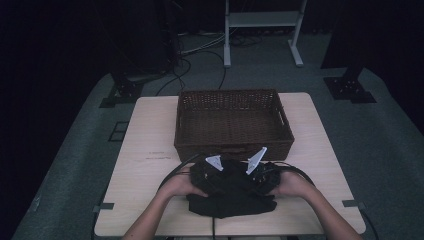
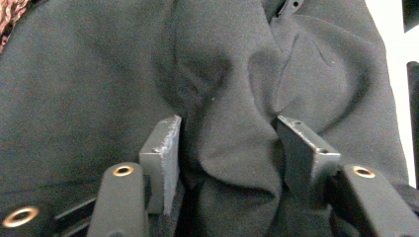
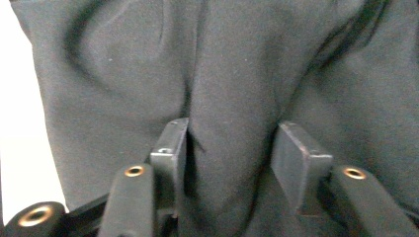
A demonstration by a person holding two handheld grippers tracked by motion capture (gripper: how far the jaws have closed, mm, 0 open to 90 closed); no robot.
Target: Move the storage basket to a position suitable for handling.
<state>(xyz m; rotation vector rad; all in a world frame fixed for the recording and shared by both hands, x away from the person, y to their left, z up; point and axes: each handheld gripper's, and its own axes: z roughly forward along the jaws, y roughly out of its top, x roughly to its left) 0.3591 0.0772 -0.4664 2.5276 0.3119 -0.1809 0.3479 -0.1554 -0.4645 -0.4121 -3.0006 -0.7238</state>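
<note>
A black cloth (image 1: pixel 231 197) lies bunched at the near middle of the worktop (image 1: pixel 150 150), just in front of the wicker basket (image 1: pixel 232 122). The left gripper (image 2: pixel 227 143) pinches a raised fold of it between its jaws; the right gripper (image 3: pixel 230 148) clamps another fold likewise.

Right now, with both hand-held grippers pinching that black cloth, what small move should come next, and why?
Probably lift it slightly. The left hand-held gripper and right hand-held gripper each squeeze a ridge of the black cloth, which lies on the table beside the wicker basket.
</note>
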